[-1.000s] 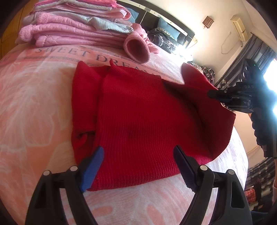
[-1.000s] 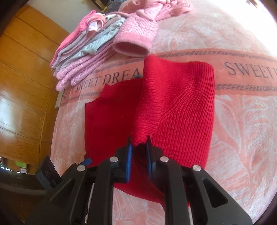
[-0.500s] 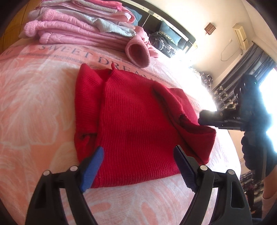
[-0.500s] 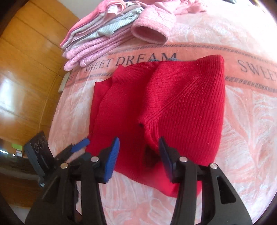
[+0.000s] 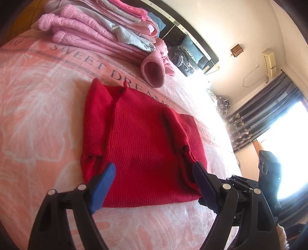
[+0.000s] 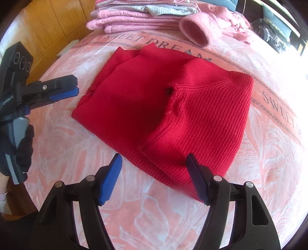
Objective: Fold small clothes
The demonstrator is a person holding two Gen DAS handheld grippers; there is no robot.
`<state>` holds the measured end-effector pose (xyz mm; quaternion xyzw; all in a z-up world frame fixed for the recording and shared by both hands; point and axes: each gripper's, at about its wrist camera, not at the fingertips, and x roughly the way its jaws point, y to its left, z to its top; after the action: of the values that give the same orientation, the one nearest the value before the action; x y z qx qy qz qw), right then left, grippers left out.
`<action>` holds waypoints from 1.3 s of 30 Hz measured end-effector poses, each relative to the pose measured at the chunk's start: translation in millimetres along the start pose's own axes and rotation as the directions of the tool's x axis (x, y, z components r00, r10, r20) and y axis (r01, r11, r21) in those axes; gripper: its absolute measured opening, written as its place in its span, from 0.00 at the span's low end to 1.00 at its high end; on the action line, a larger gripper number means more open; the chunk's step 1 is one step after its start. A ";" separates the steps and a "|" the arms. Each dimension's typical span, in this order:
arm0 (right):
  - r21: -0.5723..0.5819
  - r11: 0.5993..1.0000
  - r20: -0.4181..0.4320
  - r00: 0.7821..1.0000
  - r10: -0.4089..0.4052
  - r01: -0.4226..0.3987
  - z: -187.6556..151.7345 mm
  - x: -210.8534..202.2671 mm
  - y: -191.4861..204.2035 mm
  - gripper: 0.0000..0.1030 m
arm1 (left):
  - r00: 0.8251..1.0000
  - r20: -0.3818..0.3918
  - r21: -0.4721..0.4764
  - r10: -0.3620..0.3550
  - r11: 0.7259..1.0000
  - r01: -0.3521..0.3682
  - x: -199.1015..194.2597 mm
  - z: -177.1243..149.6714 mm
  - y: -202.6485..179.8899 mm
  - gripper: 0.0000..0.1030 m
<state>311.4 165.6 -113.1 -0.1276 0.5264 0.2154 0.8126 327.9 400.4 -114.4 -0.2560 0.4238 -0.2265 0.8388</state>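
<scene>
Red sweater (image 5: pixel 142 146) lies flat on the pink blanket (image 5: pixel 38 107), in the middle of the bed, near side of the "SWEET DREAM" lettering. Both sleeves are turned in over the body: one along the left edge in the left wrist view, one on the right, its cuff (image 6: pixel 171 92) ending near the middle of the garment in the right wrist view. The result is a rough rectangle, neck end far, hem end near.

Left gripper (image 5: pixel 154 184): jaws wide apart, holding nothing, tips hovering over the near hem. Cannot tell whether they touch the knit. Right gripper (image 6: pixel 154 173): jaws also wide apart, empty, just short of the near right corner of the sweater. The left gripper shows at the left edge of the right wrist view, held by a dark-gloved hand (image 6: pixel 23 152).

Progress, as a judgement: sleeve folds look done. Remaining for this piece is probably the lengthwise fold, hem brought up to the neck or the reverse, then a move to the pile.

Stack of folded pink and grey clothes (image 6: pixel 138 17) sits at the far end of the blanket, so several items appear finished. A loose pink knit piece (image 6: pixel 198 32) with an open cuff lies just right of the stack, apparently not yet folded. Right sleeve fold is slightly lumpy and may need smoothing before the next fold.
</scene>
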 end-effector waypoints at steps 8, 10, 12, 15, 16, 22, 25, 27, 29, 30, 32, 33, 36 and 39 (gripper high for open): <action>-0.013 0.998 -0.002 0.999 -0.054 0.054 9.3 27.6 -11.6 0.26 | 0.999 -0.012 -0.050 -0.035 0.998 0.034 7.4 2.3 1.9 0.81; 0.031 0.999 0.012 1.000 0.006 -0.007 9.8 23.6 -24.1 0.11 | 0.998 -0.026 -0.060 -0.061 0.996 0.060 14.7 2.8 -3.7 0.81; 0.081 0.993 0.038 0.996 0.079 -0.082 8.8 14.4 -38.5 0.08 | 0.993 -0.046 -0.085 -0.112 0.991 0.107 25.6 3.1 -9.9 0.81; 0.157 0.964 0.087 0.976 0.201 -0.213 6.6 -2.7 -59.7 0.07 | 0.972 -0.074 -0.177 -0.224 0.962 0.208 49.9 3.7 -15.8 0.81; 0.174 0.954 0.102 0.968 0.230 -0.245 5.6 -8.1 -66.1 0.07 | 0.963 -0.077 -0.213 -0.258 0.948 0.237 59.4 3.4 -17.5 0.81; 0.215 0.914 0.162 0.935 0.315 -0.345 -0.3 -28.7 -93.1 0.07 | 0.908 -0.079 -0.377 -0.412 0.855 0.356 126.2 7.4 -29.9 0.81; 0.199 0.909 0.176 0.926 0.334 -0.366 -1.0 -35.0 -99.3 0.07 | 0.898 -0.064 -0.416 -0.436 0.829 0.373 155.0 12.8 -35.9 0.81; 0.186 0.907 0.180 0.920 0.348 -0.379 -1.3 -36.6 -102.4 0.07 | 0.889 -0.072 -0.435 -0.452 0.816 0.380 173.6 18.1 -40.3 0.81; 0.168 0.904 0.184 0.913 0.363 -0.393 -1.3 -38.2 -103.0 0.07 | 0.895 -0.096 -0.454 -0.435 0.820 0.350 189.1 24.4 -44.2 0.84; 0.159 0.904 0.186 0.911 0.368 -0.398 -1.3 -38.7 -103.0 0.07 | 0.894 -0.090 -0.457 -0.439 0.816 0.355 193.2 28.8 -45.5 0.84; 0.143 0.903 0.184 0.907 0.378 -0.405 -3.2 -39.3 -103.7 0.07 | 0.879 -0.065 -0.479 -0.473 0.787 0.388 196.1 36.8 -48.2 0.84; 0.137 0.902 0.184 0.905 0.383 -0.410 -5.1 -39.9 -104.3 0.07 | 0.867 -0.054 -0.493 -0.495 0.768 0.408 196.4 38.9 -49.7 0.84; 0.130 0.895 0.196 0.896 0.399 -0.427 -10.4 -43.1 -108.8 0.07 | 0.857 -0.091 -0.453 -0.507 0.787 0.418 201.6 45.2 -61.8 0.84; 0.133 0.889 0.203 0.890 0.409 -0.439 -13.7 -42.3 -112.8 0.07 | 0.846 -0.142 -0.435 -0.513 0.800 0.412 216.6 46.0 -69.9 0.84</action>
<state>340.2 51.9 -82.4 0.0815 0.4874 0.3510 0.7954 471.1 228.4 -176.5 -0.4824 0.4872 -0.3681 0.6280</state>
